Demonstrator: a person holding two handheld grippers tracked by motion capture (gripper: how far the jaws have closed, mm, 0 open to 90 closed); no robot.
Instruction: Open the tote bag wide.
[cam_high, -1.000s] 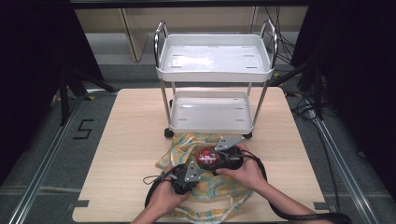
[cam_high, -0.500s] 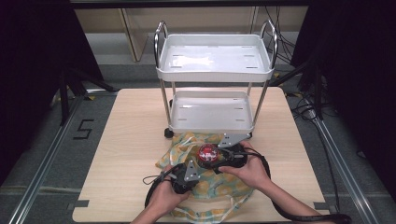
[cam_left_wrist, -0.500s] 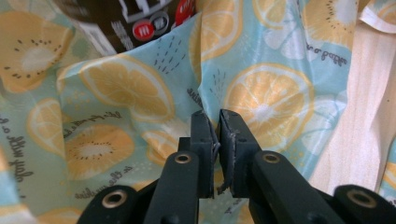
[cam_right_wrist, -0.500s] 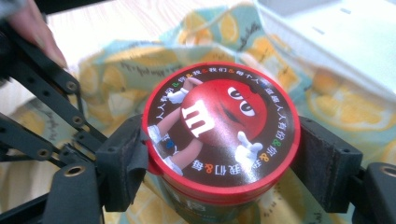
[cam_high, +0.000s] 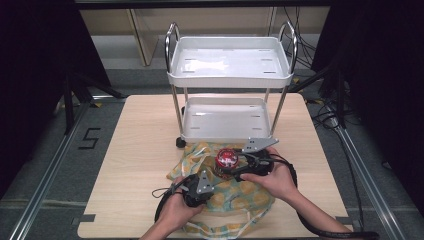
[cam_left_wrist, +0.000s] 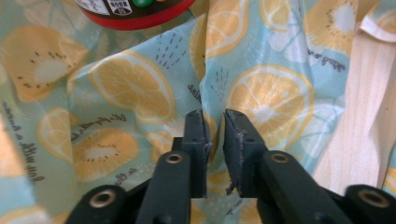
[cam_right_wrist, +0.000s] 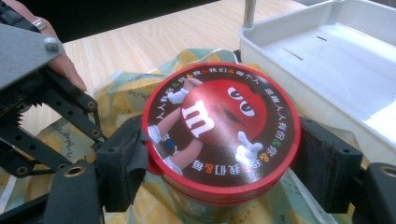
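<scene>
A round red candy tin with a cartoon lid is clamped by its sides in my right gripper; from above, the tin hangs just over a lemon-print cloth bag. The right gripper is shut on it. My left gripper points down at the bag's fabric. Its jaws have just been opening and now stand a narrow gap apart, with the pads not pressing the cloth seen behind that gap. In the high view the left gripper sits low at the bag's left side.
A white two-tier cart stands on the wooden table just beyond the bag; its lower tray is close to the tin's right. Cables trail from both grippers toward the table's near edge.
The right gripper has risen with the tin and shifted slightly toward the cart. The left hand has stayed where it was.
</scene>
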